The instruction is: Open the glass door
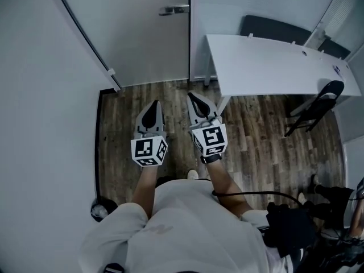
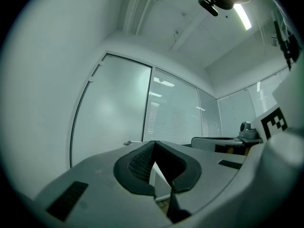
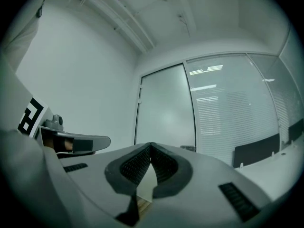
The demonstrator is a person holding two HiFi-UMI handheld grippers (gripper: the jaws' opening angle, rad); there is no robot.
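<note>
Left gripper (image 1: 153, 107) and right gripper (image 1: 196, 100), both pressed shut on nothing, point side by side at the frosted glass door (image 1: 136, 38) ahead, likely getting ready to reach its small silver handle (image 1: 173, 9).

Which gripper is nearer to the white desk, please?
Right. The right gripper is just left of the white desk; the left gripper is farther left, beyond it.

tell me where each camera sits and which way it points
Head view: on the person's head, looking steeply down at floor, glass door and desk; forearms, torso, left tongs and right tongs show.
Left gripper view: rides the left tongs, facing the door; its shut jaws fill the bottom.
Right gripper view: rides the right tongs, facing the same door; jaws shut.
Shared: both gripper views show the door handle.
</note>
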